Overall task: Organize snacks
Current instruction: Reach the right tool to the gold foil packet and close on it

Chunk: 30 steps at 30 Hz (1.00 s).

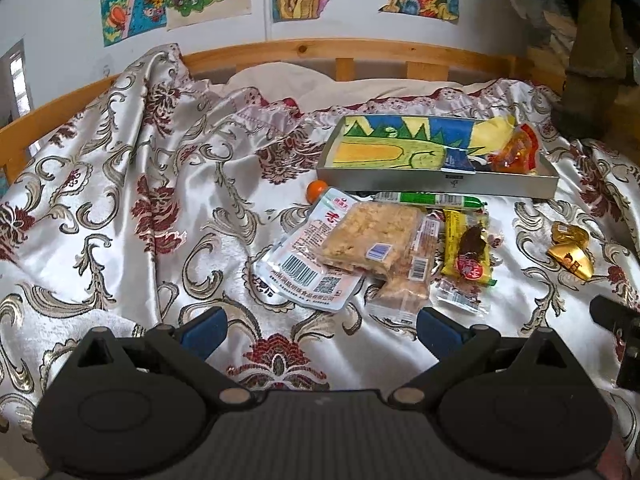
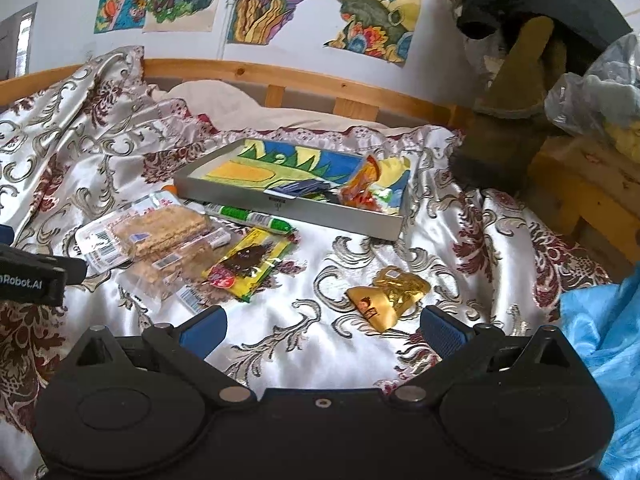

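The gold snack (image 2: 386,294) looks light and crinkly; pinch its middle. Right gripper (image 2: 322,322) and left gripper (image 1: 322,324) are wide, empty.

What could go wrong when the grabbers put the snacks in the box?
The snacks lie overlapping in a pile, so a gripper might pinch two at once or drag a neighbour. The cloth is shiny and wrinkled, so the fingers could snag it. The gold packet looks crinkly and may slip.
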Each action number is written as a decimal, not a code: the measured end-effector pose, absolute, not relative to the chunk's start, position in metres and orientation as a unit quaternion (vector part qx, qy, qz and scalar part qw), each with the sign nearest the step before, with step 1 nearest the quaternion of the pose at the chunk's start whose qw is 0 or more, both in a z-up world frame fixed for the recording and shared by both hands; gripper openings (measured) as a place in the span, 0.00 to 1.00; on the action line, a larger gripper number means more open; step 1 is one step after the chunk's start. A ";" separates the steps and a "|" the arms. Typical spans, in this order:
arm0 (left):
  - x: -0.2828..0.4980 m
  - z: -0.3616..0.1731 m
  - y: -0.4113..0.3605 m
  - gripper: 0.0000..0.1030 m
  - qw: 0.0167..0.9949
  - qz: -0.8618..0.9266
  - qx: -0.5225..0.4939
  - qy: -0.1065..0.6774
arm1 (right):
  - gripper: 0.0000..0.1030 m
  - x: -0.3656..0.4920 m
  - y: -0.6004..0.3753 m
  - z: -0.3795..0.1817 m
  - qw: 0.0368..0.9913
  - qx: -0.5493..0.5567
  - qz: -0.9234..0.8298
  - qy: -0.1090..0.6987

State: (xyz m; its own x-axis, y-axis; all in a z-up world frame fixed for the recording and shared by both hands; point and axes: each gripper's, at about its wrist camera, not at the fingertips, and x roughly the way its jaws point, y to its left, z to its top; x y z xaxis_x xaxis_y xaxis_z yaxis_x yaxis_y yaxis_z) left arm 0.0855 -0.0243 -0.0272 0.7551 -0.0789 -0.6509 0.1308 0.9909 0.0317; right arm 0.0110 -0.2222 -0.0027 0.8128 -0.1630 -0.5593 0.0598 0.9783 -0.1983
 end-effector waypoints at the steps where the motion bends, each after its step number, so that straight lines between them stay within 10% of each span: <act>1: 0.086 -0.027 -0.024 1.00 0.936 -0.055 0.036 0.345 | 0.99 0.012 -0.222 -0.003 0.948 -0.085 -0.052 0.303; 30: 0.166 -0.045 -0.117 1.00 0.916 -0.267 0.055 0.293 | 0.99 0.097 -0.320 -0.006 0.961 -0.056 -0.065 0.264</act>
State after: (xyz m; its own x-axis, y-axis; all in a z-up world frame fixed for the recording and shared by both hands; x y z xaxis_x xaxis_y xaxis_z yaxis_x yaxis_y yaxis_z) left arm 0.1659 -0.1169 -0.0454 0.6858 -0.4564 -0.5669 0.5214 0.8516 -0.0547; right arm 0.0969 -0.3205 -0.0056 0.8517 -0.1538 -0.5009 0.0946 0.9854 -0.1417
